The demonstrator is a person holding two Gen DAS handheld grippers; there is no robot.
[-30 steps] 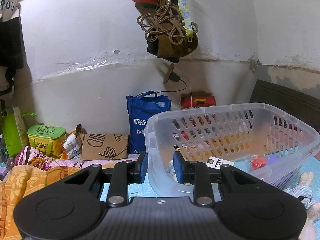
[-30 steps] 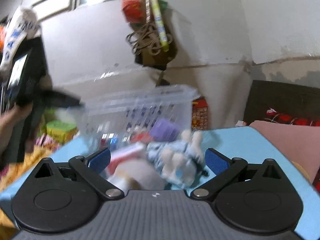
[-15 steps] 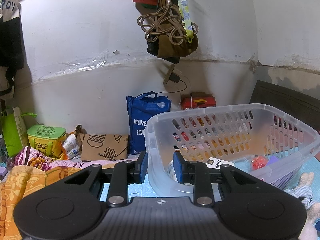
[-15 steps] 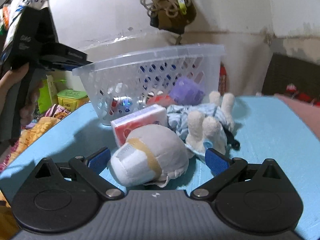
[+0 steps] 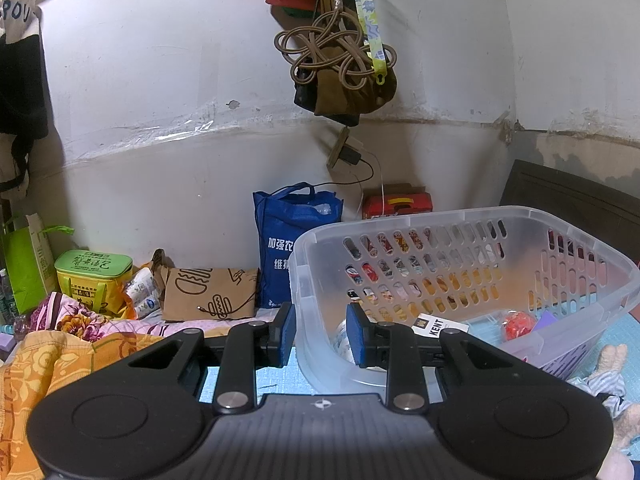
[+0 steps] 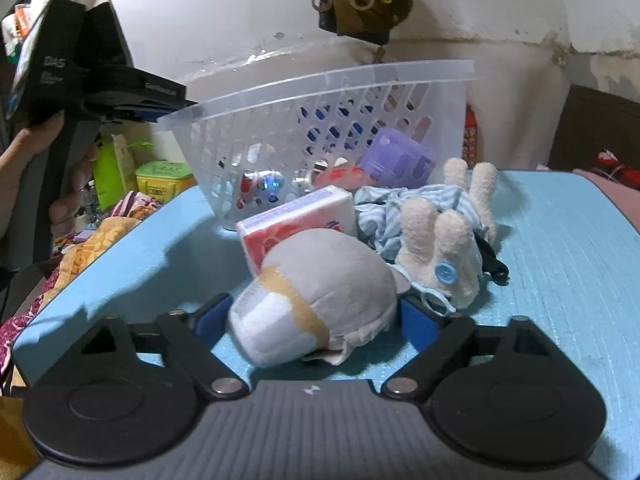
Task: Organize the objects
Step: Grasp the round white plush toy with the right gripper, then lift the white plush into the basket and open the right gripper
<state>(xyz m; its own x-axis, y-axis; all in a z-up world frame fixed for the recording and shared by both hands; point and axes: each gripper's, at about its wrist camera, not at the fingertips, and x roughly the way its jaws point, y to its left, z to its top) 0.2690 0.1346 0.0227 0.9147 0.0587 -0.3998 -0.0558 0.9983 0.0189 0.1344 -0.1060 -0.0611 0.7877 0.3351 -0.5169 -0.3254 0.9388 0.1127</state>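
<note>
A grey and white plush toy (image 6: 320,284) lies on the blue mat (image 6: 560,260), between the pads of my right gripper (image 6: 314,318). Its jaws are closing, and the pads stand at the toy's sides without squeezing it. Behind the toy are a red and white tissue pack (image 6: 296,220) and a cream rabbit doll (image 6: 440,236) in striped cloth. The clear plastic basket (image 6: 320,92) stands further back with a purple item (image 6: 396,156) inside. My left gripper (image 5: 320,334) is shut on the near corner of the basket (image 5: 480,216), one pad outside the wall and one inside.
Inside the basket lie a KENT box (image 5: 436,326) and a red ball (image 5: 520,326). A blue bag (image 5: 296,248), a brown paper bag (image 5: 208,294) and a green tin (image 5: 94,276) line the wall. An orange blanket (image 5: 48,364) is heaped at left. Bags (image 5: 340,68) hang overhead.
My right gripper tipped down and came in over the grey plush toy, then its jaws narrowed around it. The left gripper and basket stayed still.
</note>
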